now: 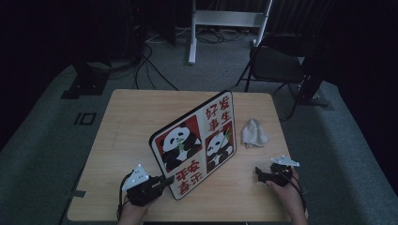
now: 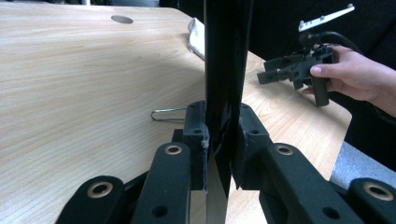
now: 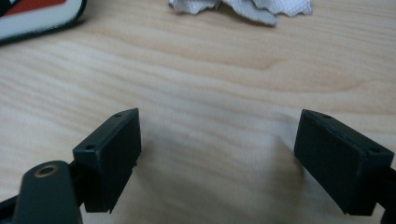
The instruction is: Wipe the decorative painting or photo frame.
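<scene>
Left claw (image 1: 165, 180), at about 7 o'clock on the counter (image 1: 131, 117), is closed on the lower corner of the panda board (image 1: 195, 143); in the left gripper view its two black pads (image 2: 196, 135) press flat against both faces of the board's (image 2: 224, 70) thin dark edge, which rises upright between them. Right claw (image 1: 258, 174), at about 5 o'clock, stands wide open and holds nothing; in the right gripper view its pads (image 3: 112, 154) sit well apart above bare wood, touching no object. The board stands tilted on edge near the centre of the counter, its printed face turned toward 5 o'clock and its long axis running from 7 o'clock toward 1 o'clock. It is a flat, rigid, rounded-corner panel with a black rim, divided into four squares: two red with pandas, two white with red characters. A thin wire loop (image 2: 166, 114) lies on the counter just beside the left pad. A crumpled white cloth (image 1: 252, 132) rests at 3 o'clock, near the board but apart from it. The counter is pale wood-grain laminate with rounded corners.
</scene>
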`<state>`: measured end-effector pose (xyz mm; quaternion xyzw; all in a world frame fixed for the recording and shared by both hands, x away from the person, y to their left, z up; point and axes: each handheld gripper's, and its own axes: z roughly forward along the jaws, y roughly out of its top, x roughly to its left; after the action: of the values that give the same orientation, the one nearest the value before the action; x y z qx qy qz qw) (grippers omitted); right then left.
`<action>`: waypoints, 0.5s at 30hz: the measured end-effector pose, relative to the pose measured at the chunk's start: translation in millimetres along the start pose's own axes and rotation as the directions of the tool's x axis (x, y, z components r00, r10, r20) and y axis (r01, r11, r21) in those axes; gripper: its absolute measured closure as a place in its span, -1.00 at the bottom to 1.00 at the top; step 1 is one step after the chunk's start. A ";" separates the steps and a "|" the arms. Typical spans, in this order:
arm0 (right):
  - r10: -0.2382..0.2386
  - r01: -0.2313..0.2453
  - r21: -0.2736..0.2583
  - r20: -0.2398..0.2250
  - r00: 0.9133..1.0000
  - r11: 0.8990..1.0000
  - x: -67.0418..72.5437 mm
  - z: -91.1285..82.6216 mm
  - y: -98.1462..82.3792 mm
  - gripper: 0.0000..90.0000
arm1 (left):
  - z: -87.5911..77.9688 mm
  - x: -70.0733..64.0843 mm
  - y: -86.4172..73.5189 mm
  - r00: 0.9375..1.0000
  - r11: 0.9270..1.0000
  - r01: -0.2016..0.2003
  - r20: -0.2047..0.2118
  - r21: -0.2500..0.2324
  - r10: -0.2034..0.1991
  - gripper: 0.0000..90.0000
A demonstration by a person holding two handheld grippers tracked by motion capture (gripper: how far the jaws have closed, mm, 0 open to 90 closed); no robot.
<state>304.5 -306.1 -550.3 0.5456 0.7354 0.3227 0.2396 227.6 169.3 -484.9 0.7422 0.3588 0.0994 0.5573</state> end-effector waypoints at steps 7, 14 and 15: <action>0.054 -0.055 -0.064 -0.006 0.998 0.996 -5.6 5.5 29.4 -0.68 | -0.7 0.3 -0.1 1.000 1.000 -0.003 0.008 0.005 0.003 0.76; 0.058 -0.057 -0.123 0.000 0.998 0.991 -8.9 14.8 62.7 -0.68 | -0.8 0.3 -0.1 1.000 1.000 -0.008 0.008 0.007 0.008 0.76; 0.068 -0.068 -0.129 -0.005 0.998 0.989 -10.0 17.3 67.3 -0.68 | -0.7 0.1 -0.1 1.000 1.000 -0.010 0.007 0.006 0.010 0.76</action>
<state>363.2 -298.7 -512.5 0.5536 0.6940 0.3777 0.2632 227.3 169.9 -484.8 0.7459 0.3537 0.0985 0.5558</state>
